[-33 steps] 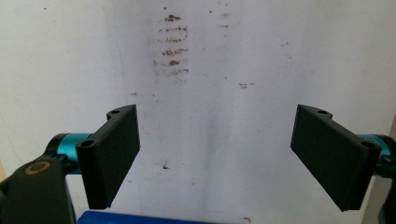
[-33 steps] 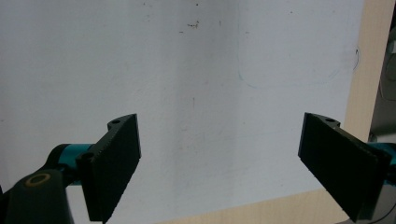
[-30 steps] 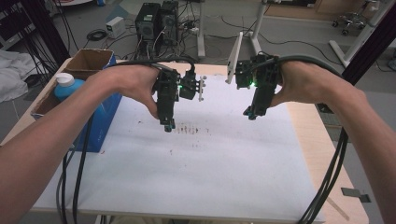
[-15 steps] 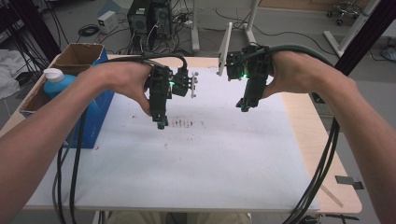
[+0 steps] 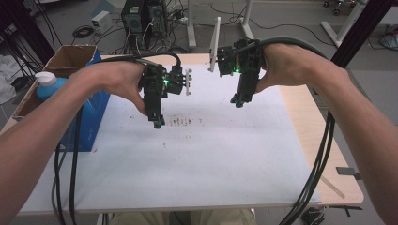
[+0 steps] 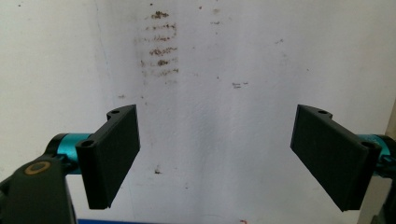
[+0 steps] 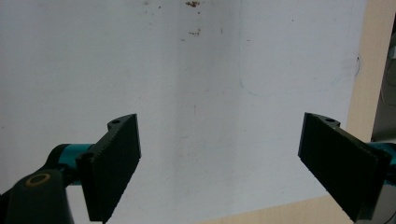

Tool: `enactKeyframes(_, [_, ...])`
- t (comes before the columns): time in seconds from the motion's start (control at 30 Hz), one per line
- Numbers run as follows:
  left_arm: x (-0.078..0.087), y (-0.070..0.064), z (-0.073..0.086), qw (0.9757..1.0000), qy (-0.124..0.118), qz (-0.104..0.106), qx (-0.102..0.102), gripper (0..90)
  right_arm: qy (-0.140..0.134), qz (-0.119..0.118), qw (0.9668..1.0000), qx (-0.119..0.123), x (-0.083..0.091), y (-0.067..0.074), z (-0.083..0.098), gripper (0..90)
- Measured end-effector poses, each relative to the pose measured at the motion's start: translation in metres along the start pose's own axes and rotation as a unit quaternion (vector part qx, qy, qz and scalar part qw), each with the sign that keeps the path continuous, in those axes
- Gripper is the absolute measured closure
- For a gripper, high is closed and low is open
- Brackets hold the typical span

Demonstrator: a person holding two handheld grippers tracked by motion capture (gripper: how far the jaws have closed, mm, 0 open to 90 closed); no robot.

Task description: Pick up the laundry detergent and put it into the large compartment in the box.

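Both hands hold black grippers above a white sheet (image 5: 197, 154) that covers the wooden table. My left gripper (image 5: 157, 123) points down at the sheet near a patch of brown smudges (image 5: 180, 121); in the left gripper view my left gripper (image 6: 217, 161) stands open with nothing between its jaws and the brown smudges (image 6: 159, 49) lie ahead. My right gripper (image 5: 237, 101) hangs over the sheet's far right part. In the right gripper view my right gripper (image 7: 219, 163) is open and empty above bare white sheet (image 7: 196, 93).
A blue box (image 5: 91, 117) with a blue white-capped bottle (image 5: 49, 84) and a cardboard box (image 5: 70, 56) stands at the table's left edge. Bare wood (image 5: 309, 122) shows along the right side. Cables trail off both front corners. Computer gear and table legs stand on the floor beyond.
Both grippers stay open over the sheet. The view has shifted, and the right gripper sits a little farther back and higher than one second ago.
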State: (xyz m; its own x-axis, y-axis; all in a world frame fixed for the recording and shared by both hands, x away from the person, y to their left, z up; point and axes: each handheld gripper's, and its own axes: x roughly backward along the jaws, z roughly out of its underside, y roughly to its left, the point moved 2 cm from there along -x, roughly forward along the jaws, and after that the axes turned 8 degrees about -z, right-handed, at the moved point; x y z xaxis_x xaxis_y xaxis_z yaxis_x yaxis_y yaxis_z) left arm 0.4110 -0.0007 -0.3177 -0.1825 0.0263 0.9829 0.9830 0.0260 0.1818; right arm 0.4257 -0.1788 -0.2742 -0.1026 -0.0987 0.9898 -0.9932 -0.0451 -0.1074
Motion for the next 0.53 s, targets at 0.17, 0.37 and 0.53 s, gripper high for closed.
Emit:
enactKeyframes(0.17, [0.0006,0.0008,0.0008,1.0,-0.001,0.0,0.002,15.8,0.001,0.0,1.0,0.0,-0.0006,-0.001,0.0005,12.2])
enactKeyframes(0.37, [-0.002,-0.0002,-0.0023,1.0,0.002,0.004,-0.001,15.8,0.001,0.001,1.0,0.0,0.0002,-0.0001,-0.0004,12.2])
enactKeyframes(0.53, [-0.0022,0.0013,-0.0015,1.0,0.0,0.0,0.005,15.8,-0.007,0.007,1.0,0.0,0.0017,0.0007,0.0007,12.2])
